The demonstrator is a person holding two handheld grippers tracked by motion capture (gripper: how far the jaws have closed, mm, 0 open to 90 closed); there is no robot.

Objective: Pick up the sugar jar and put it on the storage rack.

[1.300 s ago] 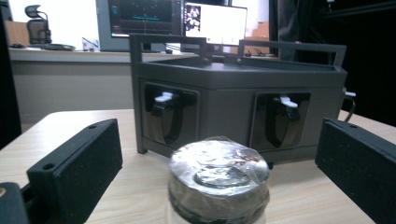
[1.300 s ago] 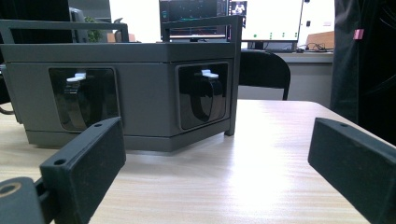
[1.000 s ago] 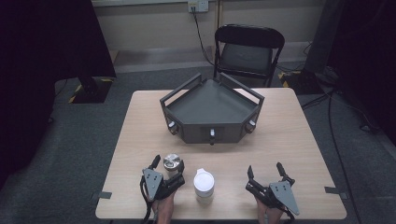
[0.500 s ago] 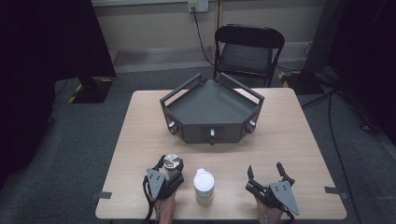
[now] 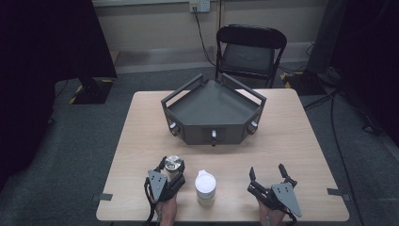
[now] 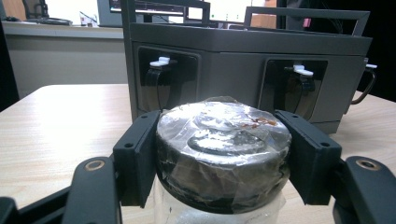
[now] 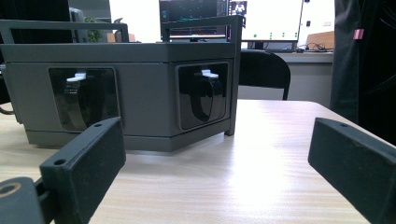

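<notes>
Left gripper view has my left gripper (image 6: 223,154) pinching the jar's foil-wrapped lid (image 6: 223,135), jaws freshly closed on it. Jar (image 5: 172,167) sits near the table's (image 5: 291,141) front edge beside a white cup (image 5: 205,186). Right gripper (image 5: 268,173) waits spread. Grasp done; lifting remains, probably toward the grey tray (image 5: 211,106).

a grey angular tray-box (image 5: 214,106) is sitting mid-table (image 5: 291,141), a white lidded cup (image 5: 205,186) is standing near the front edge, and a black folding chair (image 5: 249,52) is waiting behind.

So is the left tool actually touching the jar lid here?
Touching. In the left gripper view, both pads of the left tool press the sides of the foil-wrapped jar lid.
</notes>
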